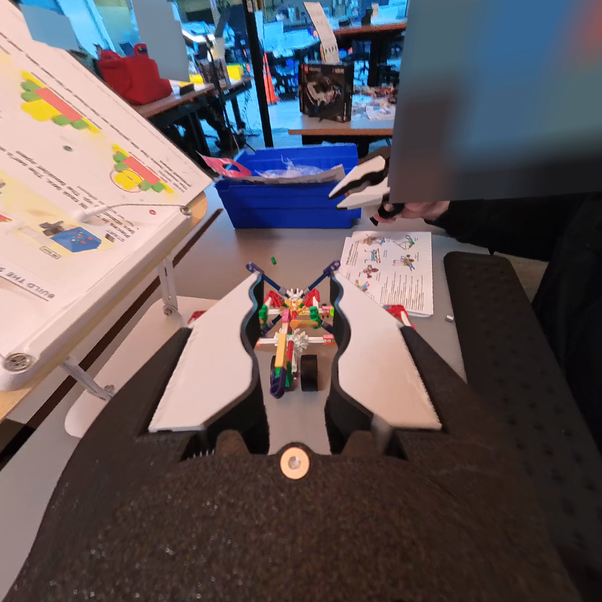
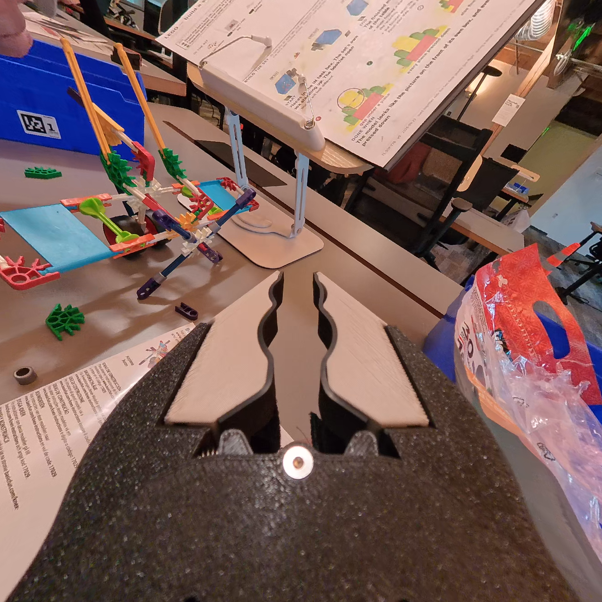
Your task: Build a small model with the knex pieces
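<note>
A colourful rod-and-connector model (image 1: pixel 293 325) with a black wheel (image 1: pixel 308 371) stands on the grey table (image 1: pixel 208 260). My left gripper (image 1: pixel 296 277) is open, with one finger on each side of the model; I cannot tell if they touch it. The model also shows in the right wrist view (image 2: pixel 156 208), with blue panels and orange rods. My right gripper (image 2: pixel 298 275) is empty with its fingers a narrow gap apart. It hovers by a blue bin (image 1: pixel 286 202) and shows in the left wrist view (image 1: pixel 358 185), held by a hand.
A tilted document stand (image 1: pixel 81 163) with a picture page overhangs the table's left; its base (image 2: pixel 277 241) is near the model. A plastic bag (image 2: pixel 521 342) lies in the bin. An instruction sheet (image 1: pixel 391 270), green connectors (image 2: pixel 63 321), a purple piece (image 2: pixel 186 311) and a grey ring (image 2: pixel 25 374) lie loose. About 25 cm separates my left fingertips from my right. From my right tips it is roughly 15 cm to the purple piece (image 2: pixel 186 311); from my left, 25 cm.
</note>
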`<state>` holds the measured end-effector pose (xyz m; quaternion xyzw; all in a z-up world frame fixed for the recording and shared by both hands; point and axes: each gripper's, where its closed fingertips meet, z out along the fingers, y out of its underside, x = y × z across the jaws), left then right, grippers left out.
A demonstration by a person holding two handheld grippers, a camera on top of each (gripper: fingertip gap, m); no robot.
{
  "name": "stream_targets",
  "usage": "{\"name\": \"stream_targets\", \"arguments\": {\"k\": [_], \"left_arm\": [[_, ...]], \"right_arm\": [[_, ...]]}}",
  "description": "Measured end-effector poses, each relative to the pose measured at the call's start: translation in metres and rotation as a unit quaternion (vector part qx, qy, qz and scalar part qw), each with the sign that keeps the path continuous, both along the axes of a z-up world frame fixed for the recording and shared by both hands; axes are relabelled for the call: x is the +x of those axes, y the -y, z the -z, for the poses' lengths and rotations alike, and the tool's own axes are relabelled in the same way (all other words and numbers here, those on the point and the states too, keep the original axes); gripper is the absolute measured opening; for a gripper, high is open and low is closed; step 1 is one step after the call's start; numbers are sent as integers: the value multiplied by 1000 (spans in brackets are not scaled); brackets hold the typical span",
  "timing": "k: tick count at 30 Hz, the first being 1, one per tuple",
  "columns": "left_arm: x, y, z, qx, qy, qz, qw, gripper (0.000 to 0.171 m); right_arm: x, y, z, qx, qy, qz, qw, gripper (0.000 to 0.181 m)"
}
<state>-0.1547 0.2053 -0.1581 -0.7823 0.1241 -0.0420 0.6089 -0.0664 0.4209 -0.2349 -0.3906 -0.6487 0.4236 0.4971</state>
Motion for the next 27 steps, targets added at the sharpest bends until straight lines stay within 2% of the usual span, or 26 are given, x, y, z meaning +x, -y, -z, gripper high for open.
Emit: {"name": "stream_targets", "arguments": {"k": [3, 11, 16, 19, 21, 23, 27], "left_arm": [[7, -2, 16, -38, -17, 17, 999, 27], [24, -5, 38, -77, -35, 52, 995, 0], [31, -3, 38, -60, -55, 48, 995, 3], [23, -1, 32, -47, -72, 20, 996, 27], [21, 2, 26, -34, -71, 17, 997, 31], [10, 4, 24, -31, -74, -7, 997, 40], [3, 3, 31, -28, -44, -2, 999, 38]], "right_arm": [[0, 0, 0, 0, 0, 0, 1000, 18], [0, 0, 0, -1, 0, 0, 1000, 18], [0, -1, 0, -2, 1, -1, 1000, 18], [1, 3, 2, 2, 2, -10, 1000, 18], [2, 10, 2, 5, -3, -28, 1000, 18], [4, 20, 3, 9, -8, -57, 998, 19], [2, 60, -8, 9, -13, -128, 992, 20]]}}
